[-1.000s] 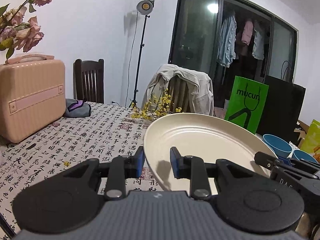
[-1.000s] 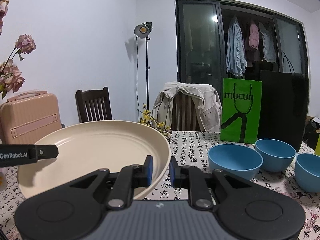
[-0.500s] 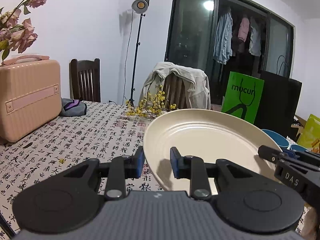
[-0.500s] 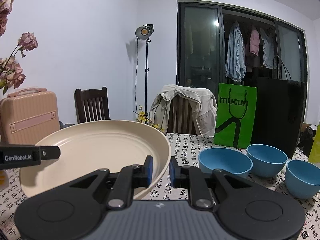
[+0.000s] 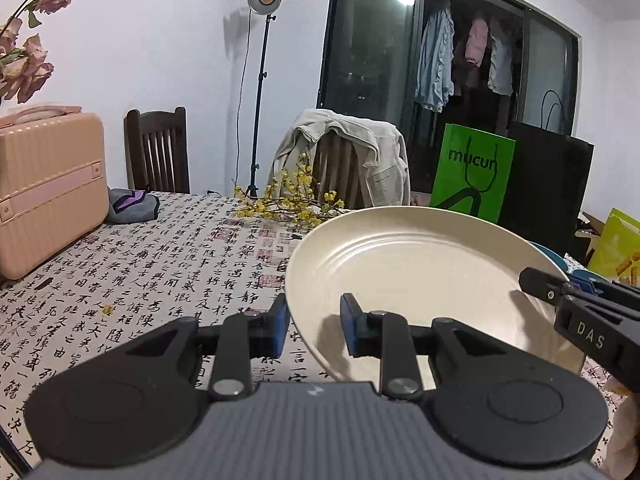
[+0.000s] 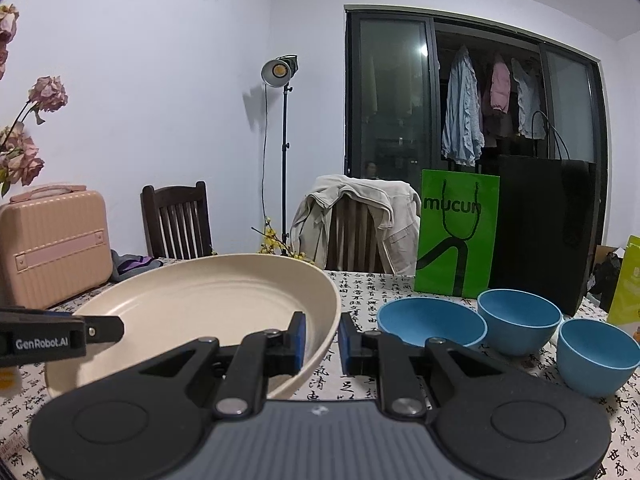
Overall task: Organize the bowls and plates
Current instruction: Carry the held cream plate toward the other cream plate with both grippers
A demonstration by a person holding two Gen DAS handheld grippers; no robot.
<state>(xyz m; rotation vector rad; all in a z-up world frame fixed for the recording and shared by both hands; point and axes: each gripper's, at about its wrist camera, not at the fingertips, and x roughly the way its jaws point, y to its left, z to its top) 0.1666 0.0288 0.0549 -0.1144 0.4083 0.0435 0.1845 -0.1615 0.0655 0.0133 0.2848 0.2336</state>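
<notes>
While the left claw (image 5: 312,326) pinches the near left edge of the big cream plate (image 5: 416,276), the right claw (image 6: 322,338) pinches its right edge, so both are clamped on it. The plate hangs above the table (image 5: 160,264) with its writing cloth. Three blue bowls (image 6: 516,320) sit close together on the table, just right of the plate.
</notes>
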